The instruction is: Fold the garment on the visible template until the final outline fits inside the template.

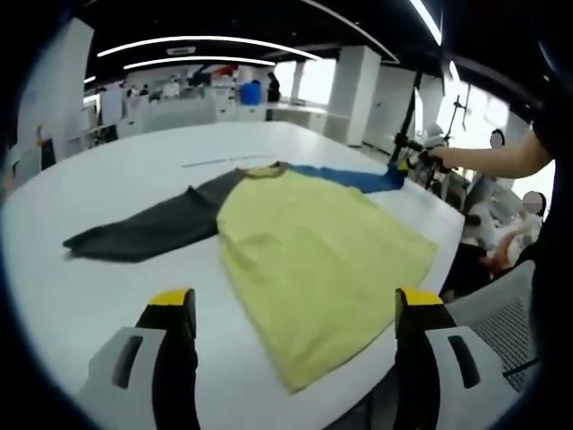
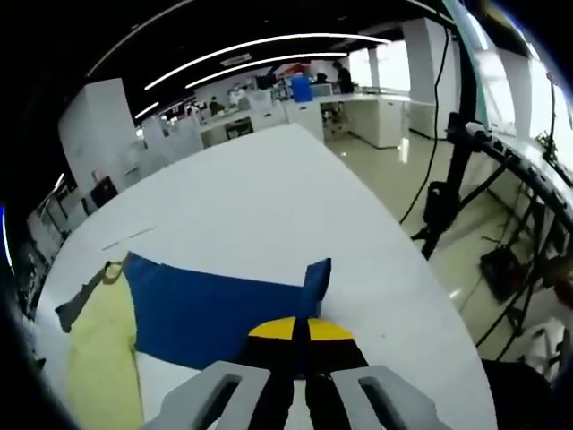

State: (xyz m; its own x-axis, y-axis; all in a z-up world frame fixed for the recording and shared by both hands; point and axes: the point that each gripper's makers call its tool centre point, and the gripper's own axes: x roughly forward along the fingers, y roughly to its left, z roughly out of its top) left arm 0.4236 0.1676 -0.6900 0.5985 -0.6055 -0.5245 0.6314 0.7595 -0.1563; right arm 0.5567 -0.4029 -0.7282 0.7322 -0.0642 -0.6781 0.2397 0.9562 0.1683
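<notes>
Garment (image 1: pixel 313 242) flat, blue sleeve (image 2: pixel 215 309) pinched by right gripper (image 2: pixel 300 333), left gripper (image 1: pixel 295 309) agape.

We see white table (image 1: pixel 107 296); yellow-bodied shirt (image 1: pixel 313 251) with grey sleeve (image 1: pixel 143 231) and blue sleeve (image 2: pixel 215 313) lies spread flat.

Left tongs (image 1: pixel 295 309) hang with jaws spread wide; right tongs (image 2: pixel 300 330) are pressed together, arm outstretched.

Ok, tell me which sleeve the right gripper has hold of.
The blue sleeve: the right gripper has its fingers shut on that cuff. The dark grey sleeve lies flat on the white table, untouched.
</notes>
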